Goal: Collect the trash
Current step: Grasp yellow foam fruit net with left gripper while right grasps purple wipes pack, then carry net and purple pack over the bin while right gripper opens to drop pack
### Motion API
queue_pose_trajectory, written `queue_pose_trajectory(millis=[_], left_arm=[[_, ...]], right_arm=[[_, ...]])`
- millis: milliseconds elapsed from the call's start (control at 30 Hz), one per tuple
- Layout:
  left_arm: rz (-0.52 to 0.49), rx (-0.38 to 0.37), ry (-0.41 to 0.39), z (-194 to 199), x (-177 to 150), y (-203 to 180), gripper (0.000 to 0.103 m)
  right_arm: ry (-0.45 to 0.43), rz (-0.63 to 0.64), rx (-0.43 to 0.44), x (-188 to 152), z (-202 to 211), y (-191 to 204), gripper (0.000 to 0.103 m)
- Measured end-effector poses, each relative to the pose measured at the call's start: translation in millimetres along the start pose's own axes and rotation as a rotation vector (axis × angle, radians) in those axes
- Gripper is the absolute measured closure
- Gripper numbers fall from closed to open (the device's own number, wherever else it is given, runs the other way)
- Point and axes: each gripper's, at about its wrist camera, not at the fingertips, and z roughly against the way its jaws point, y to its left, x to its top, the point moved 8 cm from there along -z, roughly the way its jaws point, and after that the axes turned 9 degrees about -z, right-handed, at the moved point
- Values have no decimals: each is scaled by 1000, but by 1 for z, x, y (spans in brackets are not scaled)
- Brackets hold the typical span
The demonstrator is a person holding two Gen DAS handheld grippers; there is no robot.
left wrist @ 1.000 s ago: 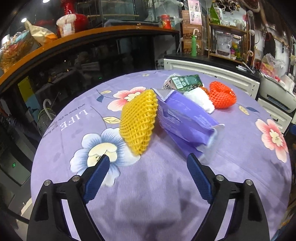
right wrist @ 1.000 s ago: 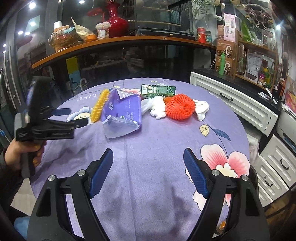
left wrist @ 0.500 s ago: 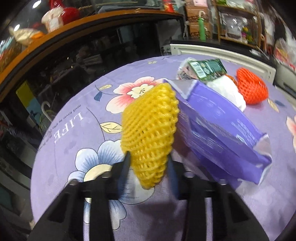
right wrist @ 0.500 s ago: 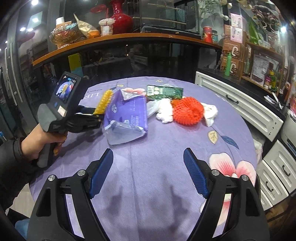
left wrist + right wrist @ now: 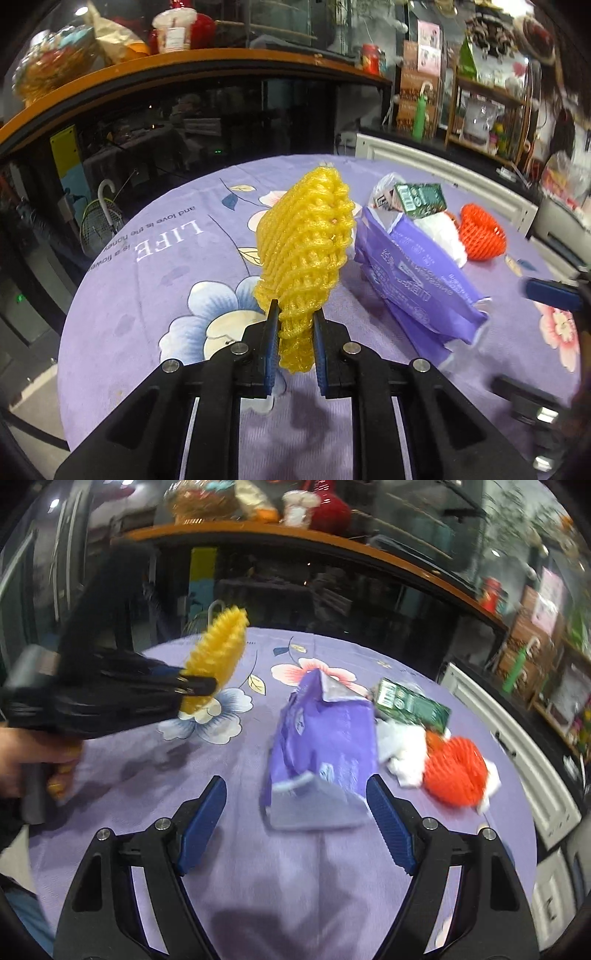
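Yellow foam fruit netting (image 5: 308, 254) is pinched at its lower end between the blue pads of the left tongs (image 5: 294, 325), which are closed narrow around it; it stands up from them above the purple floral cloth covering the round counter (image 5: 166, 266). In the right wrist view the same netting (image 5: 216, 657) sticks out past the black left tongs (image 5: 195, 686), lifted off the cloth. The right tongs (image 5: 295, 794) are spread wide and hold nothing, with their tips either side of the near end of a purple plastic wrapper (image 5: 321, 738). Beyond the wrapper lie a green carton (image 5: 413, 703), crumpled white tissue (image 5: 406, 753) and an orange-red foam netting (image 5: 456, 771), clustered close together on the counter. The right view is motion-blurred.
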Motion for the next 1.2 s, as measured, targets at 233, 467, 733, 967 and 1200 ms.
queue_pose_trajectory(millis=[233,467,733,967,1200], left_arm=[[3,-24,-28,13,-4,-5,86],[24,-48,-42,20,-12,-10,86],[-2,-69,-66,41,-13,-29,86],[-36,-113,-89,62,-12,-61,86],[-93,-197,-101,77,-11,-118,86]], right_arm=[[52,58,-74,3,-47,-1,66],[44,74,-66,-3,-41,1,91],[-21,65,-8,-9,4,14,91],[-68,22,13,-26,57,9,91],[-93,-33,-20,-56,104,-21,91]])
